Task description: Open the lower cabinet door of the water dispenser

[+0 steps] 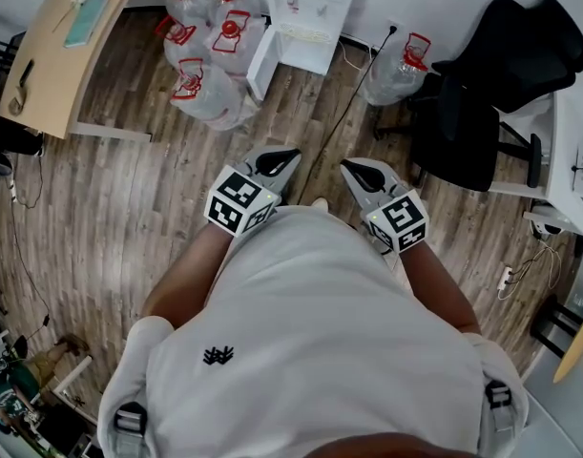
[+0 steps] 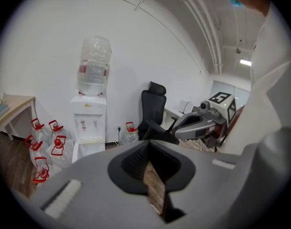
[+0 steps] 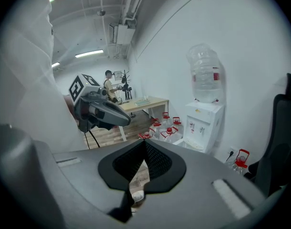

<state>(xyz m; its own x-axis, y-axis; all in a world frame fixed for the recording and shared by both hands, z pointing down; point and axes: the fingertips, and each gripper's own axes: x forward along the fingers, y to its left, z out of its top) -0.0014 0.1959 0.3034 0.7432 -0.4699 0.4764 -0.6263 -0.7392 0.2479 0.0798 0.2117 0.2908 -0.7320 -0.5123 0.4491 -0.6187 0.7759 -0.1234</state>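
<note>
The white water dispenser [image 1: 305, 12] stands against the far wall with a clear bottle on top [image 2: 94, 66]. It also shows in the right gripper view [image 3: 202, 125]. A white panel [image 1: 261, 62] juts out from its lower left side, so the lower door looks swung open. Both grippers hang in front of the person's chest, well short of the dispenser and pointing toward it. My left gripper [image 1: 283, 158] [image 2: 148, 144] has its jaws together with nothing in them. My right gripper [image 1: 351, 170] [image 3: 145, 143] is shut and empty too.
Several red-capped water jugs [image 1: 207, 41] crowd the floor left of the dispenser, and one more [image 1: 403, 65] lies to its right. A black office chair [image 1: 496, 74] stands at the right, a wooden desk [image 1: 57, 60] at the left. A black cable [image 1: 346, 108] crosses the wood floor.
</note>
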